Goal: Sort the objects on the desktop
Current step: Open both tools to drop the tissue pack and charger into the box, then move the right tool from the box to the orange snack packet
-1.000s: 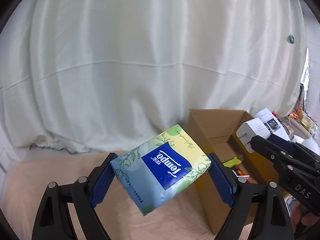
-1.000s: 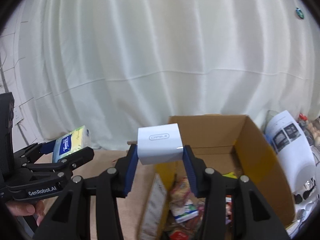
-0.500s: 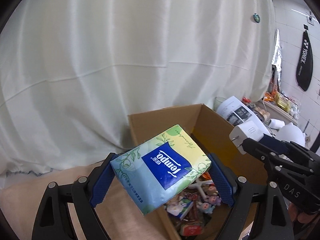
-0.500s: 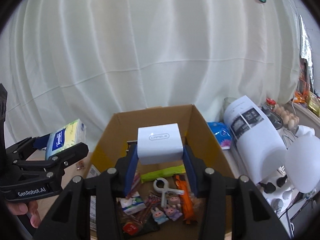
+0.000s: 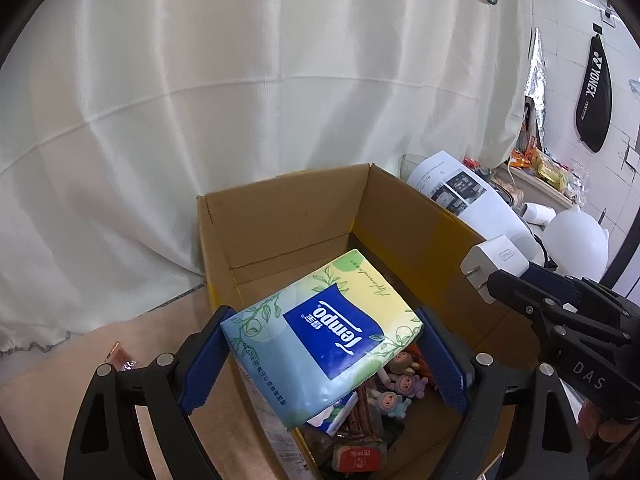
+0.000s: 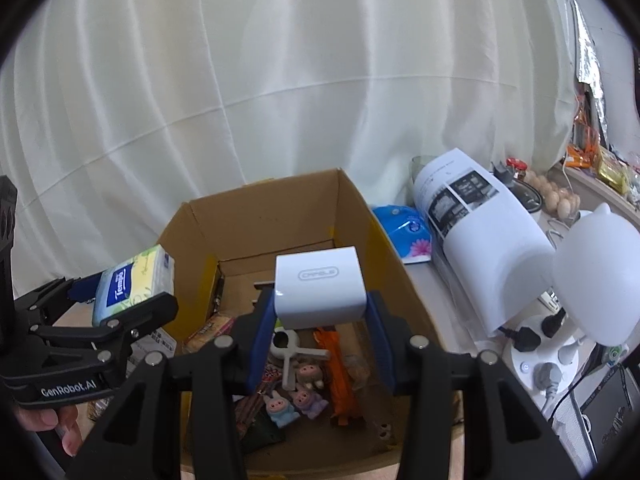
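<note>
My left gripper is shut on a Tempo tissue pack, blue, green and yellow, tilted above the left side of an open cardboard box. In the right wrist view the same tissue pack hangs over the box's left wall. My right gripper is shut on a white charger block, held over the middle of the box. The charger block also shows at the right of the left wrist view. Inside the box lie small pig figurines, an orange packet and a white clip.
A beige table carries the box; a small foil wrapper lies left of it. Right of the box are a curled printed sheet, a blue pack, a white lamp, a power strip and eggs. A white curtain hangs behind.
Both grippers have swung right and downward with their loads, from beside the box to over its open top. The box's contents have come into view. Neither grip has altered.
</note>
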Available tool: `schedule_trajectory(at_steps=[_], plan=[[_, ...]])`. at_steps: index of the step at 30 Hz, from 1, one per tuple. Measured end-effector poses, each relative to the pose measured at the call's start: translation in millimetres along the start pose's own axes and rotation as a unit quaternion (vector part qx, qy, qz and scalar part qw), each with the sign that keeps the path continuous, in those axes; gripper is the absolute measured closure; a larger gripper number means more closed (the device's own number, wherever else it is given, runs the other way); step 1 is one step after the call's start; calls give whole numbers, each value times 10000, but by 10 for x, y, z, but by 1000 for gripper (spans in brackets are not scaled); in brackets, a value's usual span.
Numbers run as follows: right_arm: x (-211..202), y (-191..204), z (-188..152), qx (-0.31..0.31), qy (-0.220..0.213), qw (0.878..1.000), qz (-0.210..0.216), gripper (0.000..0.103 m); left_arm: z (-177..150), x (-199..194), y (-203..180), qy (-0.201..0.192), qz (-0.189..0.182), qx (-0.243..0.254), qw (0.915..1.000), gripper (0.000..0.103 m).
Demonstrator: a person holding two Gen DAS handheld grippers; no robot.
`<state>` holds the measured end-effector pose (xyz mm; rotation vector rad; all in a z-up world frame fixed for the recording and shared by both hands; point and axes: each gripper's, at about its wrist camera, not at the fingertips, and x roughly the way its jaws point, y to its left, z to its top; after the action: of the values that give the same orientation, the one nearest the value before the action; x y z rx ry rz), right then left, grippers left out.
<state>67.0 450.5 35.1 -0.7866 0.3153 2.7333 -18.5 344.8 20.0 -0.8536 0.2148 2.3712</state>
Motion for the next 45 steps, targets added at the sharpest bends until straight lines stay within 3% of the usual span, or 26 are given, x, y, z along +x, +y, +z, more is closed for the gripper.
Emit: schedule_trajectory(at_steps=[16, 20, 23, 27, 38, 45], plan=[[-7, -28, 35, -32, 14, 10000, -69, 52, -38, 80, -19, 168, -100, 12, 9998, 13], [-57, -34, 71, -34, -35, 9999, -96, 39, -22, 68, -53, 209, 9, 109, 9997, 10], [-117, -36, 102, -30, -121, 9998, -167, 21, -16, 25, -80, 114, 27, 168, 9998, 0], [-156, -64, 129, -3, -177, 9993, -333, 11, -7, -37, -95, 56, -2, 175, 9998, 0], [-282, 32, 156, 24, -380, 9988, -306, 0, -28, -268, 26, -79, 126, 103, 9998, 0], [-310, 432, 158, -287, -411, 9987, -115, 0, -130, -517, 400, -175, 446, -166, 9987, 0]])
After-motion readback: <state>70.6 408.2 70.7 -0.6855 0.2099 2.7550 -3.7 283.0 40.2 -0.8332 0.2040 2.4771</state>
